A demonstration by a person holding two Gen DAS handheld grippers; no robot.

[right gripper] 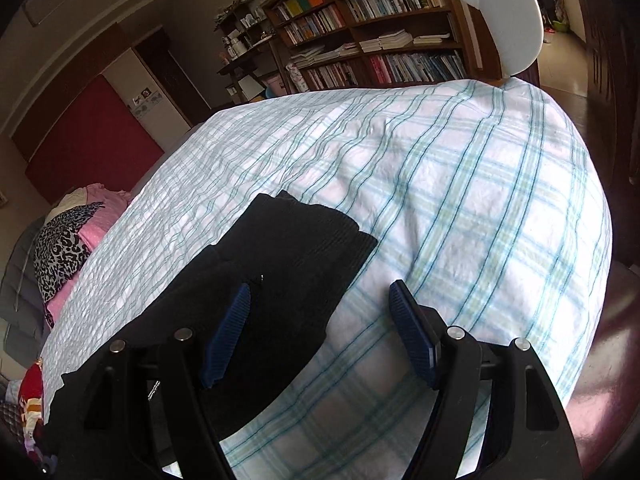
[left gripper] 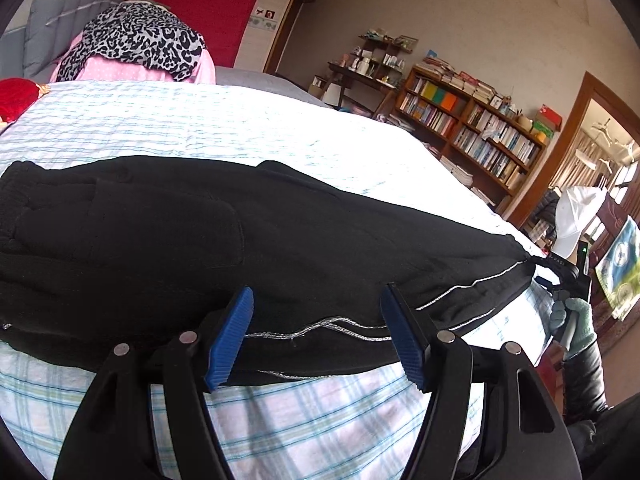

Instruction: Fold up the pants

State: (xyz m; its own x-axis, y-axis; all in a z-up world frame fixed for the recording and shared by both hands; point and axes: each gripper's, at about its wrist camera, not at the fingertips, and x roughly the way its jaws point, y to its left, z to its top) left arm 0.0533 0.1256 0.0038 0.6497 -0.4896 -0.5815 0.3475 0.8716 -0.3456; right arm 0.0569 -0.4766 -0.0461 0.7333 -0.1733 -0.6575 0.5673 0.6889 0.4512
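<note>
From the left wrist, the black fabric pants (left gripper: 280, 248) lie flat across the plaid blue-and-white bedsheet (left gripper: 304, 412), long axis running left to right, the ribbed cuff end toward the right. The left gripper (left gripper: 316, 336) stands apart over the near hem, clamping nothing. From the right wrist, the cuffs (right gripper: 316, 236) point up-right; the right gripper (right gripper: 320, 336) is spread, holding nothing.

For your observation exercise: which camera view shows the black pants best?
The left wrist view: the black pants stretch across the plaid bed cover, showing the whole near edge and its silver stitching. The right wrist view catches only one ribbed end, partly behind a gripper finger.
</note>
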